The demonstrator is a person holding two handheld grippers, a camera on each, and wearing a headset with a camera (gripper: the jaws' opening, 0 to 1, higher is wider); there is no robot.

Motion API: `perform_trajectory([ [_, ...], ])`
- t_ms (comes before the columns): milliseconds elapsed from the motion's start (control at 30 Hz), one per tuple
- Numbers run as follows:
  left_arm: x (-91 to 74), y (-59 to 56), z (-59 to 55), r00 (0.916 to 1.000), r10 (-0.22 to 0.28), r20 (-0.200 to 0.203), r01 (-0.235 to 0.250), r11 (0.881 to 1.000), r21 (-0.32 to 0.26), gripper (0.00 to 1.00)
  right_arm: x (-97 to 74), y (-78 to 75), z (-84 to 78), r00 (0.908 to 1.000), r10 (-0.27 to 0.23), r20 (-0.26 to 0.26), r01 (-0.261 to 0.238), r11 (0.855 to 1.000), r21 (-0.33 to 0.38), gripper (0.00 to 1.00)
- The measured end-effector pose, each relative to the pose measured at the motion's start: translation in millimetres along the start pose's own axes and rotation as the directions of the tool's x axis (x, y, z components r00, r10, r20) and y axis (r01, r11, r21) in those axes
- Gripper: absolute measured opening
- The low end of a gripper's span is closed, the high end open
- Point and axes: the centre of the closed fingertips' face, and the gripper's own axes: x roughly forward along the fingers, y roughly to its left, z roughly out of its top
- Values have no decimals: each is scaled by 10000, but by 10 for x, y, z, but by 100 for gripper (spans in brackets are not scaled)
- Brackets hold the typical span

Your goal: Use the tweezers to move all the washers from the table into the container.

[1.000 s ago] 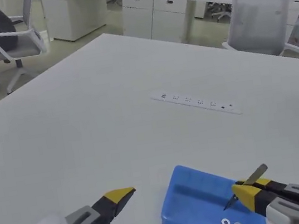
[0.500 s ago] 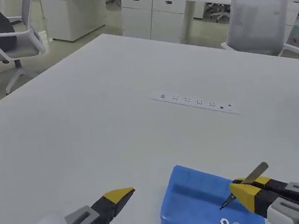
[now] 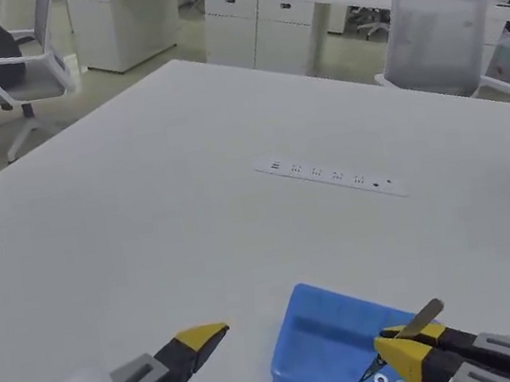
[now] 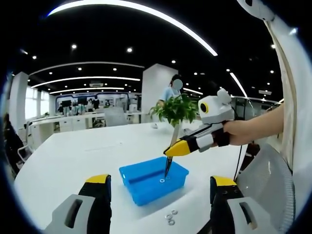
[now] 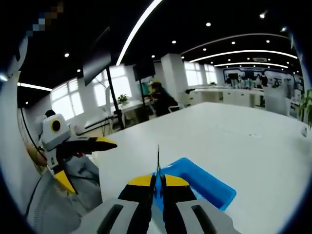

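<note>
Right tongs (image 5: 157,181) clench tweezers (image 4: 170,155) tilted tip-down into blue container (image 3: 313,338); left tongs (image 4: 160,180) gape.

The left hand-held gripper (image 4: 160,181) is held low with its 2 yellow-tipped jaws spread wide apart and nothing between them. In the head view it sits at the lower left, pointing to the right and slightly up. The right hand-held gripper (image 5: 158,181) has its 2 jaws pressed close together on the tweezers (image 5: 158,161), whose thin tips stick out beyond the jaws. In the left gripper view it tilts downward with the tips pointing down, carried by the person's right hand (image 4: 234,132) on a forearm reaching in from the right.
</note>
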Motion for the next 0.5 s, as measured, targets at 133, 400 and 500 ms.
perform_trajectory([
  [133,1,-6,2,10000,-41,21,41,10000,0,85,3,43,-32,9999,124,-29,-124,9999,112,3],
  [400,2,-27,18,9998,-134,126,135,9999,-79,85,21,149,-117,9986,514,-124,-510,9981,348,3],
  [500,3,-38,15,9998,-166,107,167,9998,-100,85,40,196,-178,9974,673,-242,-662,9967,468,3],
])
